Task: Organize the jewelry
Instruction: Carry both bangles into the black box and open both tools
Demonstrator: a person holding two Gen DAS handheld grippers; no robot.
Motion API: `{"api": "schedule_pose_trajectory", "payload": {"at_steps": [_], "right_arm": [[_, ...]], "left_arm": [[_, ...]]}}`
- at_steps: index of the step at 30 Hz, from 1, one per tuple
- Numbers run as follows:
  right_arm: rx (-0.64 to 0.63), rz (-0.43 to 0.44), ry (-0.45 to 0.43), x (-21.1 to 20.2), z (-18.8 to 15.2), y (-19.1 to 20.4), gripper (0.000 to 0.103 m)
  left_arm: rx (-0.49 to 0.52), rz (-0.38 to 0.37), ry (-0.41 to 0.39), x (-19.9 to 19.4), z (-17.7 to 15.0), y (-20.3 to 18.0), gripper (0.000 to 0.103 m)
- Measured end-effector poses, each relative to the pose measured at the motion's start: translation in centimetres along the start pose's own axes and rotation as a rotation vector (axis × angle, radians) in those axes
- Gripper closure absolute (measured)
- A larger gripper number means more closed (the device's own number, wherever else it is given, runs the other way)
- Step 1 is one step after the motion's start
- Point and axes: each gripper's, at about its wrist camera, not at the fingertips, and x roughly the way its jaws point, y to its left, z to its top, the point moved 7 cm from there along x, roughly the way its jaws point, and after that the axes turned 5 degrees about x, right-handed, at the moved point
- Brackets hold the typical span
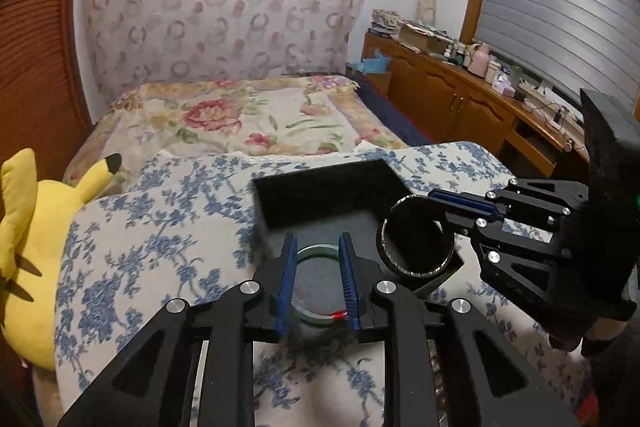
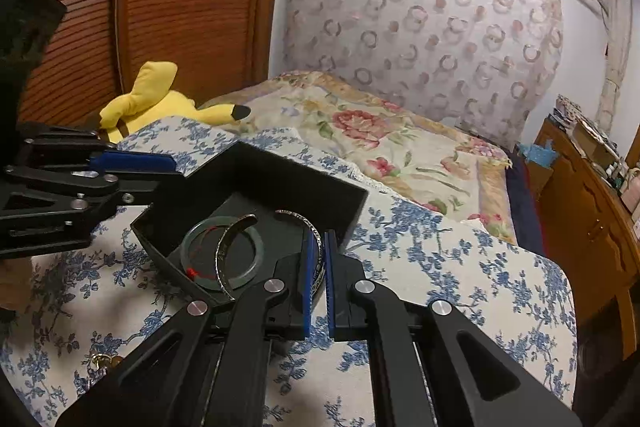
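A black open box (image 1: pixel 320 187) (image 2: pixel 280 175) lies on the blue floral cloth. A green jade bangle with a red thread (image 1: pixel 318 253) (image 2: pixel 256 251) lies flat inside it. My left gripper (image 1: pixel 318 247) is open, its blue pads on either side of the bangle and just above it. My right gripper (image 2: pixel 319 239) (image 1: pixel 434 197) is shut on a silver open cuff bangle (image 2: pixel 300 218) (image 1: pixel 416 271) and holds it upright over the box's right part, partly overlapping the jade bangle in the right wrist view.
A yellow plush toy (image 1: pixel 32 227) (image 2: pixel 160 99) lies left of the cloth. A floral bedspread (image 1: pixel 240 119) stretches behind. A wooden sideboard (image 1: pixel 480 99) with clutter runs along the right wall. A small gold item (image 2: pixel 105 359) lies on the cloth near the front left.
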Motion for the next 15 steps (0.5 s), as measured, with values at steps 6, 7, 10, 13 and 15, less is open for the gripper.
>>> {"api": "schedule_pose_trajectory", "payload": {"at_steps": [6,7,10,13,15], "right_arm": [[-0.02,0.012,0.021,0.7,-0.2,0.6,0.092],[-0.025,0.018,0.016,0.6,-0.2,0.8,0.092],[-0.022,0.024,0.009,0.1,-0.1,0.9,0.092],[-0.004,0.037,-0.013,-1.0,0.1,0.6,0.092],[0.01,0.043,-0.024,-2.0,-0.1,0.4,0.092]], "left_arm": [[-0.011,0.012,-0.008,-1.4,-1.7,0.7,0.075],[-0.013,0.011,-0.009,-1.6,-2.1,0.7,0.074],[-0.01,0.019,-0.011,-2.2,-2.8,0.6,0.069],[0.004,0.024,-0.013,-2.9,-3.6,0.2,0.064],[0.015,0.026,-0.016,-3.4,-4.0,-0.2,0.063]]}}
